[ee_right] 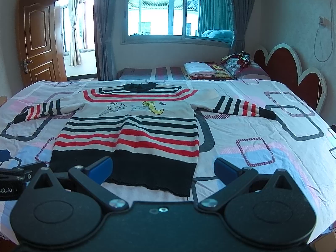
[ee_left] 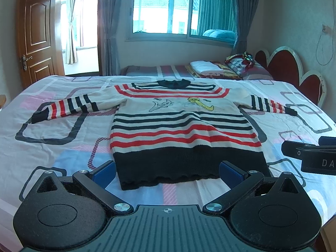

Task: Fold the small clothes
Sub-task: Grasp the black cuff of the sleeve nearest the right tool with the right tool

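Leftmost, a wooden door [ee_left: 36,35] stands open beside grey curtains [ee_left: 109,27] and a window [ee_left: 182,8]. Below these, a bed [ee_left: 63,126] with a sheet of rounded rectangles carries the sweater [ee_left: 180,126], laid flat and face up, both sleeves spread outward, collar toward the window and black hem toward the grippers. Its body bears red and dark stripes on white, with two cartoon figures across the chest.

Left gripper [ee_left: 167,173]: jaws spread wide, holding nothing; its blue pads [ee_left: 104,173] hover just above the hem, one at the hem's left corner, the other nearer the right corner. Right gripper [ee_right: 163,169]: likewise wide open and empty, its left pad over the hem's middle, its right pad over bare sheet just beside the hem's right corner.

Farther right, folded linens [ee_left: 206,67] and pillows [ee_left: 241,65] lie on a second bed near a red scalloped headboard [ee_left: 292,71].
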A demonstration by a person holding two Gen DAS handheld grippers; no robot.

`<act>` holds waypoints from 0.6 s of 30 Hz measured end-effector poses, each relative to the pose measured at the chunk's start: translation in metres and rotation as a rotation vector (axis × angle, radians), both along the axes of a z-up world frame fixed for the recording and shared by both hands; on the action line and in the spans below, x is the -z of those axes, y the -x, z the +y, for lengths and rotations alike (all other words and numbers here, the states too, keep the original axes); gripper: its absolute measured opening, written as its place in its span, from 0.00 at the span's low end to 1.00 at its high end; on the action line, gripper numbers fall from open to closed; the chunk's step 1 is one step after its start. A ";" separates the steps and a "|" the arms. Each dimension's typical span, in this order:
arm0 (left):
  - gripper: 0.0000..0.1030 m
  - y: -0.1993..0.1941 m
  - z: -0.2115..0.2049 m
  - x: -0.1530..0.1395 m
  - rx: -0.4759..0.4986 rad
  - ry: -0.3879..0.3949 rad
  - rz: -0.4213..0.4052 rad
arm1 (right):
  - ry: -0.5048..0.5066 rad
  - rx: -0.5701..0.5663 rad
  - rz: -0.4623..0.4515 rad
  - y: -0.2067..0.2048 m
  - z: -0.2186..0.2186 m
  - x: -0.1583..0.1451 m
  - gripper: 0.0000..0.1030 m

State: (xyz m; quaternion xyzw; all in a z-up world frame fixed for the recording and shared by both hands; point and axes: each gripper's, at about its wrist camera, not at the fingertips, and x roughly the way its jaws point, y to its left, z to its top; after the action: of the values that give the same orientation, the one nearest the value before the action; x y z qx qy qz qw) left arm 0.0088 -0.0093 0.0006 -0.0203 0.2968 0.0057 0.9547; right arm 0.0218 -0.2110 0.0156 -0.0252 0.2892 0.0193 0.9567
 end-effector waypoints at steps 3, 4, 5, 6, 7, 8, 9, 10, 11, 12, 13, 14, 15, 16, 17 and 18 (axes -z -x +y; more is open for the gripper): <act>1.00 -0.002 0.001 0.000 0.004 0.008 0.012 | -0.001 -0.002 0.002 -0.001 0.003 -0.001 0.99; 1.00 -0.004 0.002 -0.001 0.018 0.025 0.021 | -0.001 -0.001 0.002 -0.001 0.003 -0.001 0.99; 1.00 -0.004 0.004 -0.002 0.026 0.044 0.021 | -0.003 0.000 0.003 -0.001 0.003 -0.001 0.99; 1.00 -0.004 0.006 -0.003 0.035 0.075 0.008 | -0.005 -0.001 0.005 -0.002 0.003 -0.001 0.99; 1.00 -0.005 0.009 -0.003 0.043 0.098 -0.001 | -0.008 0.001 0.007 -0.003 0.003 0.000 0.99; 1.00 -0.009 0.009 -0.003 0.052 0.102 0.011 | -0.013 0.004 0.010 -0.004 0.001 0.000 0.99; 1.00 -0.015 0.008 -0.001 0.055 0.086 0.032 | -0.021 0.007 0.013 -0.007 -0.001 0.000 0.99; 1.00 -0.023 0.007 0.002 0.073 0.081 0.060 | -0.034 0.009 0.013 -0.009 -0.005 0.000 0.99; 1.00 -0.029 0.009 0.005 0.096 0.094 0.073 | -0.050 0.012 0.010 -0.011 -0.010 0.001 0.99; 1.00 -0.038 0.011 0.007 0.113 0.117 0.080 | -0.068 0.019 0.008 -0.015 -0.017 0.000 0.99; 1.00 -0.046 0.014 0.007 0.104 0.127 0.073 | -0.082 0.024 0.007 -0.019 -0.024 0.000 0.99; 1.00 -0.055 0.017 0.008 0.081 0.121 0.057 | -0.093 0.032 0.004 -0.024 -0.032 -0.001 0.99; 1.00 -0.068 0.019 0.008 0.063 0.101 0.049 | -0.108 0.047 -0.003 -0.032 -0.043 -0.003 0.99; 1.00 -0.081 0.021 0.009 0.065 0.095 0.052 | -0.125 0.059 -0.009 -0.039 -0.053 -0.004 0.99; 1.00 -0.095 0.025 0.010 0.079 0.118 0.051 | -0.151 0.076 -0.018 -0.047 -0.067 -0.006 0.99; 1.00 -0.106 0.030 0.011 0.083 0.146 0.050 | -0.191 0.096 -0.038 -0.057 -0.084 -0.008 0.99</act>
State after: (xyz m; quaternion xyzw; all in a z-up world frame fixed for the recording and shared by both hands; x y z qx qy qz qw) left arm 0.1152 0.0203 -0.0108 -0.0772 0.3207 -0.0549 0.9424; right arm 0.0791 -0.2952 0.0238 0.0796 0.2689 0.0003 0.9599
